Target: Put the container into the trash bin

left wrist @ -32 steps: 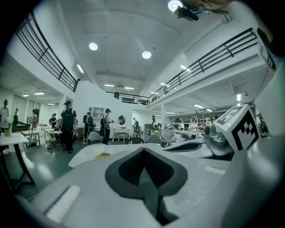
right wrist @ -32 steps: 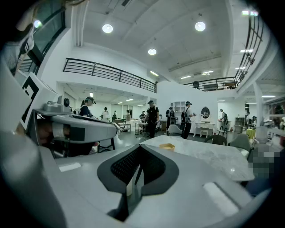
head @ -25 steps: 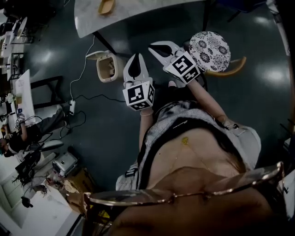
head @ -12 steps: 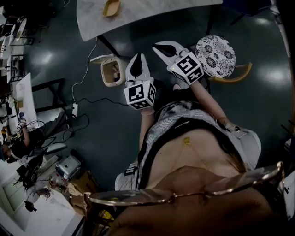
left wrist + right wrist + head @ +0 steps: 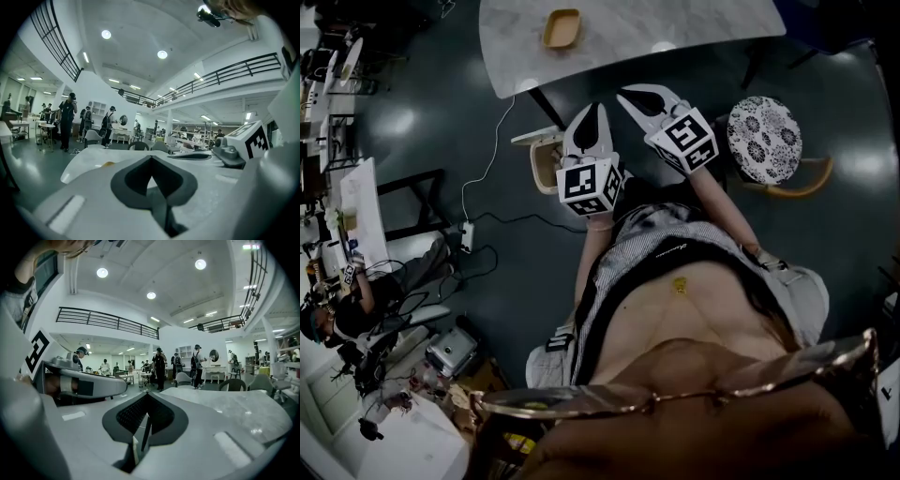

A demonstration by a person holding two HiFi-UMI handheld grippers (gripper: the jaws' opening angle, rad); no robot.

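Note:
A shallow tan container [image 5: 562, 28] lies on the white marble table [image 5: 675, 33] at the top of the head view; in the left gripper view it is a small yellow patch [image 5: 108, 164]. The beige trash bin [image 5: 544, 161] stands on the floor with its lid up, just under the table's near edge and partly hidden by my left gripper [image 5: 592, 107]. My left gripper is shut and empty, held in the air above the bin. My right gripper [image 5: 625, 93] is beside it, also shut and empty, its tip near the table edge.
A stool with a patterned round cushion [image 5: 764, 139] stands to the right of my right gripper. A white cable [image 5: 483, 164] runs across the dark floor to a power strip. Cluttered desks [image 5: 347, 216] line the left side. People stand in the hall beyond [image 5: 159, 366].
Both grippers have moved forward towards the table, which with the container now sits closer and further right in view. The bin has slid partly behind my left gripper. Both grippers stay shut.

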